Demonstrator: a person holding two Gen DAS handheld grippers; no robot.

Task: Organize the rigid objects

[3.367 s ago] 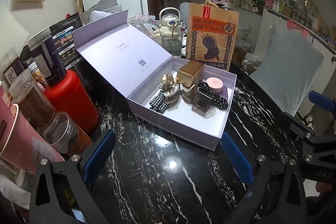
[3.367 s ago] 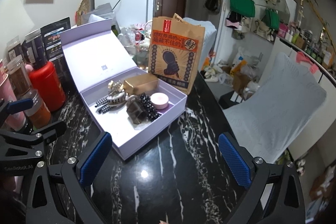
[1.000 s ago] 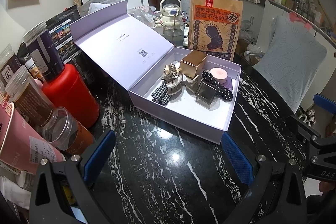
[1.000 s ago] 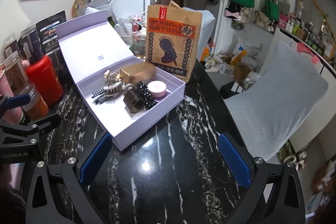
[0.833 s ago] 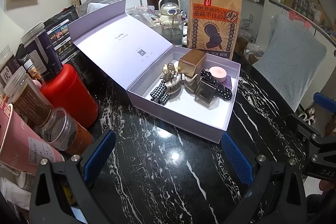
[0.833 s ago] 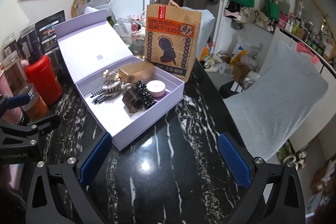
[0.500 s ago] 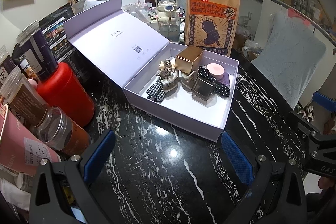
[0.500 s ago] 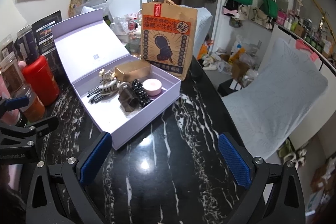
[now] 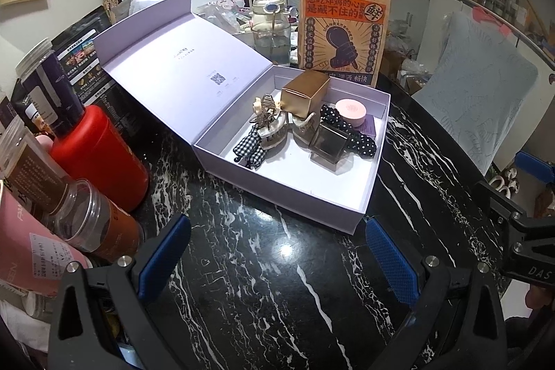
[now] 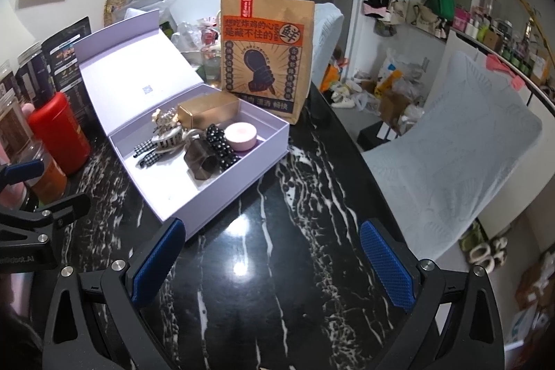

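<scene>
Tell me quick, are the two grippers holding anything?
Left gripper: open, holding nothing, above the marble table.
Right gripper: open, holding nothing.

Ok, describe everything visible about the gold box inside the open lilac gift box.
The gold box is a small rectangular carton with a shiny metallic gold finish, closed, with a flap seam at its near end. It lies on its side in the far part of the lilac gift box, near the back wall, angled to it. A cream hair claw sits just in front of it; the pink round tin lies apart to its right. Neither gripper touches it.
</scene>
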